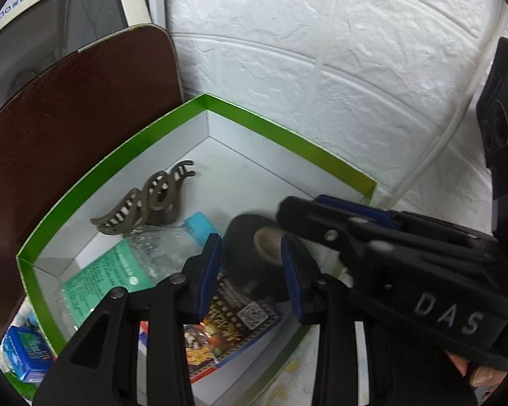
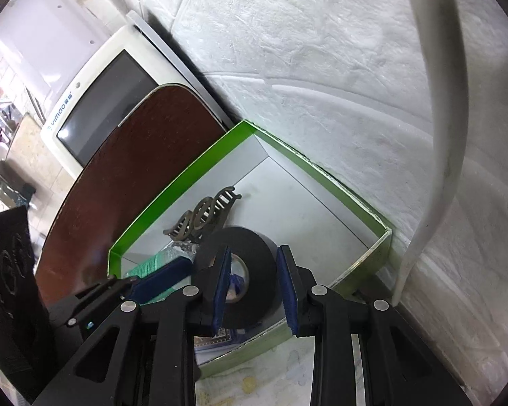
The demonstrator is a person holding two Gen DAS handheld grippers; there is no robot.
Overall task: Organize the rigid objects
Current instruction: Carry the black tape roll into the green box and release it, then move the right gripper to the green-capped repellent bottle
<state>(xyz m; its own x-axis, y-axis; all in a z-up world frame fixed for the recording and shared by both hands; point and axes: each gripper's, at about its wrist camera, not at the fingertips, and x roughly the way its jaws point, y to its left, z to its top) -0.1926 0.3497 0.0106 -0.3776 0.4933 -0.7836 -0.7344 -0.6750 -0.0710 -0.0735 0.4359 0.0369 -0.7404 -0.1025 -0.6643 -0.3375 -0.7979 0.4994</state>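
Already the green-rimmed white cardboard box (image 1: 111,155) holds a black tape roll (image 1: 250,253) at its five o'clock corner, a colourful printed card (image 1: 233,324) and, at nine, a brown claw hair clip (image 1: 145,206). Left gripper (image 1: 250,277) and right gripper (image 2: 254,287) hover part-spread, empty; a blue case (image 1: 27,348) waits outside.

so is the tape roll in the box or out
In. The tape roll sits inside the green box, leaning on a card, within its walls.
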